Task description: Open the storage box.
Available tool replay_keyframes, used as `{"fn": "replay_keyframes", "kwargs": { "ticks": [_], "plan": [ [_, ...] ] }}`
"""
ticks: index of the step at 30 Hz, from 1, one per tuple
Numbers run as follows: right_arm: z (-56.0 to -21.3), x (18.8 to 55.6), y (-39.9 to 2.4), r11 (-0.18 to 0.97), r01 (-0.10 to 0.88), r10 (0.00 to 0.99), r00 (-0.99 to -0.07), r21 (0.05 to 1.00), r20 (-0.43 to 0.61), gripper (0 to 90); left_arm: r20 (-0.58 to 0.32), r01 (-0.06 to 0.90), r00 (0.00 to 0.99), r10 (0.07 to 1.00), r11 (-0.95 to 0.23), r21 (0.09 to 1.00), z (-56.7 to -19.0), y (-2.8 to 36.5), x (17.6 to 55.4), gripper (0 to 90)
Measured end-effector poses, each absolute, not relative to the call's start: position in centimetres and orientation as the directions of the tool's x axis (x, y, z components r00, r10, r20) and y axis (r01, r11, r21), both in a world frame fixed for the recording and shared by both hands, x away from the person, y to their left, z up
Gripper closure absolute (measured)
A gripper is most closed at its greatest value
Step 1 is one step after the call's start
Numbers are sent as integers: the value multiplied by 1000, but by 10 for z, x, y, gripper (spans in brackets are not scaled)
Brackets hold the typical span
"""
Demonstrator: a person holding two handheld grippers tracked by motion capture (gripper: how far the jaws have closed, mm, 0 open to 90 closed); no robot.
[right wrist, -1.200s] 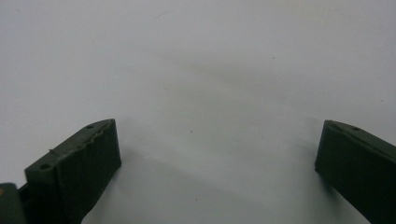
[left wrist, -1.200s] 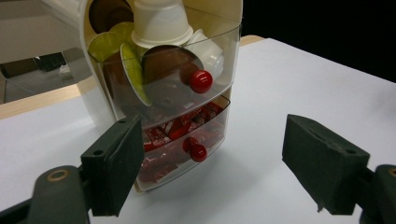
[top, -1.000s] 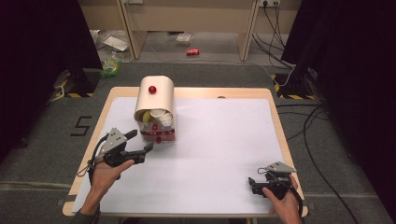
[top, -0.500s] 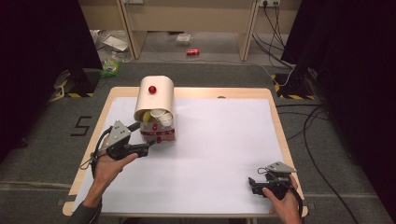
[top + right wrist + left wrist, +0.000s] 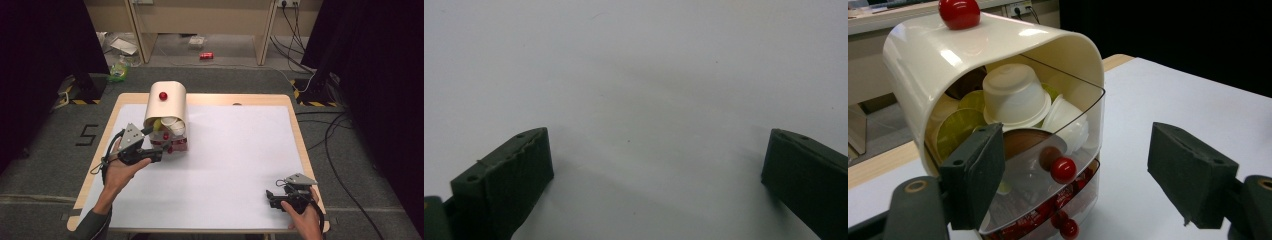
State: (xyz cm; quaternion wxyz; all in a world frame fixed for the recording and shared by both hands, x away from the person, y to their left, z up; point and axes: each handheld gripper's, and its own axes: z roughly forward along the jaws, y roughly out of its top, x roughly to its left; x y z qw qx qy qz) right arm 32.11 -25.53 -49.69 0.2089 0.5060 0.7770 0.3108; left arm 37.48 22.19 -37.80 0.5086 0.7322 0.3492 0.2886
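Up close, the left gripper [image 5: 1075, 187] spreads wide fingers before the capsule dispenser [image 5: 998, 100]'s red drawer knob [image 5: 1063, 169].

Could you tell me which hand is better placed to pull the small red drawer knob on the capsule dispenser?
Probably left: its tool is open right before the knob; the right tool rests far across the table.

We see a cream box [image 5: 973, 55] with a shiny red ball [image 5: 959, 12] on top, white and yellow cups [image 5: 1015, 97] inside, and a white worktop [image 5: 240, 165].
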Motion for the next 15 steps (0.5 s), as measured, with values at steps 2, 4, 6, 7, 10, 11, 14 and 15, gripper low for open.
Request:
{"fn": "replay_keyframes", "kwargs": {
  "ticks": [2,4,6,7,10,11,14,15],
  "plan": [
    [-497,321,-255,297,655,915,-402,695,-11,4,73,219,591,803,-247,944,-377,221,377,227],
    [-497,321,-255,294,656,916,-401,695,-9,4,77,225,588,805,-254,941,-376,219,381,229],
    [-497,321,-255,295,656,916,-401,695,-10,4,77,230,587,806,-257,939,-376,219,384,230],
    [-497,321,-255,295,656,916,-401,695,-10,4,77,230,587,806,-257,939,-376,219,384,230],
    [-497,321,-255,295,656,916,-401,694,-10,4,70,245,586,807,-259,934,-377,217,389,231],
    [-497,321,-255,295,656,916,-401,694,-10,4,71,250,585,808,-263,932,-377,217,391,234],
    [-497,321,-255,294,657,916,-400,695,-9,4,73,255,585,808,-268,929,-378,216,393,239],
    [-497,321,-255,294,657,916,-400,695,-9,4,71,260,585,808,-270,927,-378,215,394,239]
  ]
}}
